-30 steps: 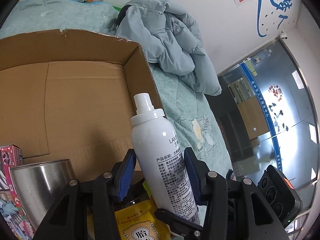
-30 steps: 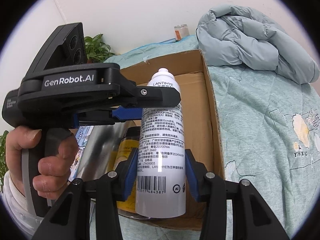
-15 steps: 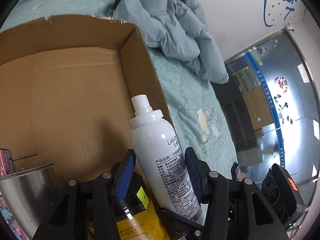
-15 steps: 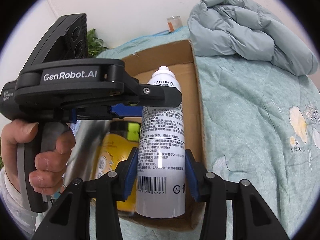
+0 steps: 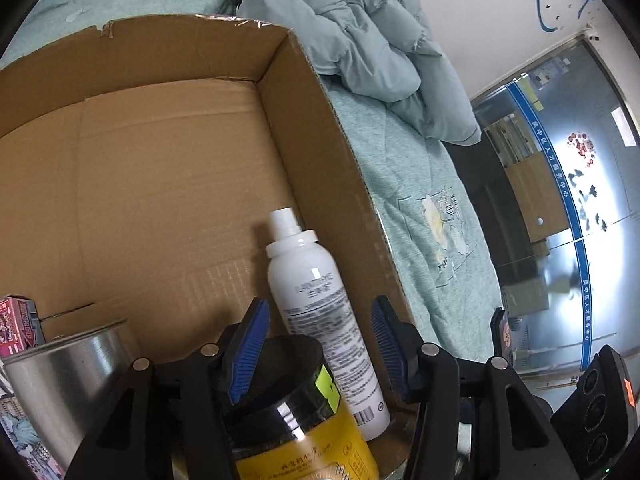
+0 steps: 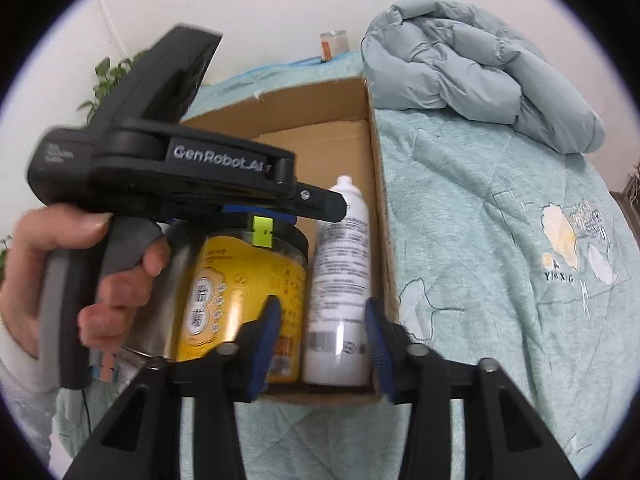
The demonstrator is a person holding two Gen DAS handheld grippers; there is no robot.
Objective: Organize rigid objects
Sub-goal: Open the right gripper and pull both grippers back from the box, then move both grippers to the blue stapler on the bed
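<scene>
A white spray bottle (image 5: 320, 312) stands upright in the near right corner of a cardboard box (image 5: 160, 168), against its right wall; it also shows in the right wrist view (image 6: 340, 288). My left gripper (image 5: 316, 348) is open, its blue pads apart on either side of the bottle, above a yellow jar with a black lid (image 5: 288, 412). My right gripper (image 6: 320, 340) is open too, with its pads clear of the bottle at the box's near edge. The yellow jar (image 6: 244, 288) stands left of the bottle.
A steel cup (image 5: 64, 384) and a pink carton (image 5: 18, 326) stand at the box's left. The box sits on a green quilt (image 6: 500, 260). A bundled grey-blue jacket (image 6: 472, 76) lies behind the box at right. A glass jar (image 6: 333, 44) stands by the wall.
Both grippers have opened and let go of the spray bottle, which now stands in the box. Both have drawn back a little; the left one has tilted downward.
</scene>
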